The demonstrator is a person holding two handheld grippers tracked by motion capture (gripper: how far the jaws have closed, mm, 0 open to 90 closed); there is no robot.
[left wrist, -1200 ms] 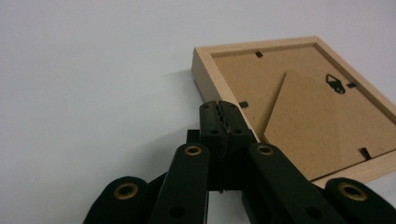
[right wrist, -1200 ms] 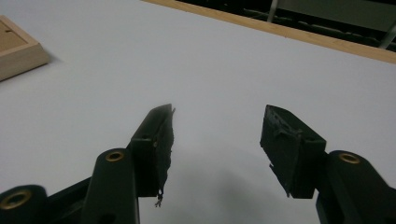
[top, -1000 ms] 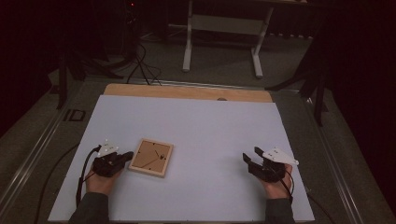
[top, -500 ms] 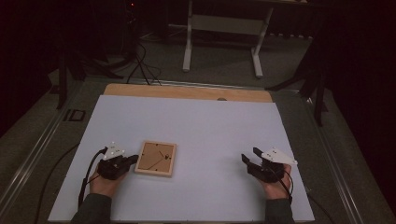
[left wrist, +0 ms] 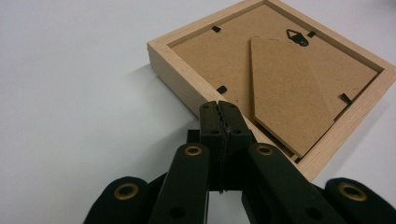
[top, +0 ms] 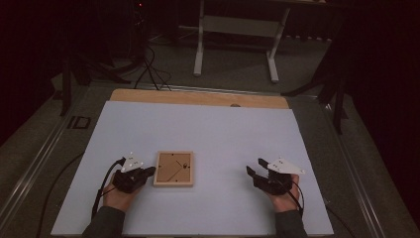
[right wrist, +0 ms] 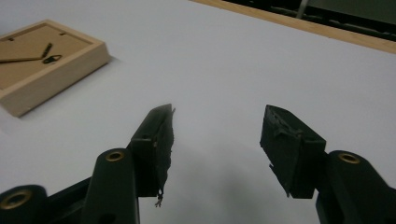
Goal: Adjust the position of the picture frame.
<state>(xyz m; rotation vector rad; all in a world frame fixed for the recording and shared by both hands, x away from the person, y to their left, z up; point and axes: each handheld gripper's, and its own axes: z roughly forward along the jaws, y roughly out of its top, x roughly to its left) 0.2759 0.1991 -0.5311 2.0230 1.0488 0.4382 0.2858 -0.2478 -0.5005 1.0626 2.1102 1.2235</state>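
A small light-wood picture frame (top: 173,168) lies face down on the white table, its brown backing board and hanger up. In the left gripper view the frame (left wrist: 275,79) sits just ahead, and my left gripper (left wrist: 218,109) is shut, its tips against the frame's near edge with nothing between them. From above, the left gripper (top: 148,171) touches the frame's left side. My right gripper (top: 255,166) rests well to the right of the frame, open. Its jaws (right wrist: 217,126) stand wide apart over bare table, with the frame (right wrist: 42,65) far off to the left.
The white table surface (top: 208,129) ends in a wooden strip (top: 198,97) at the far edge. A black cable (top: 101,183) trails from the left gripper. On the dark floor beyond stand white table legs (top: 235,44) and black stands.
The left gripper has moved right against the frame. The frame has slid a little right and turned from a tilt to square with the table. The right gripper has hardly moved.
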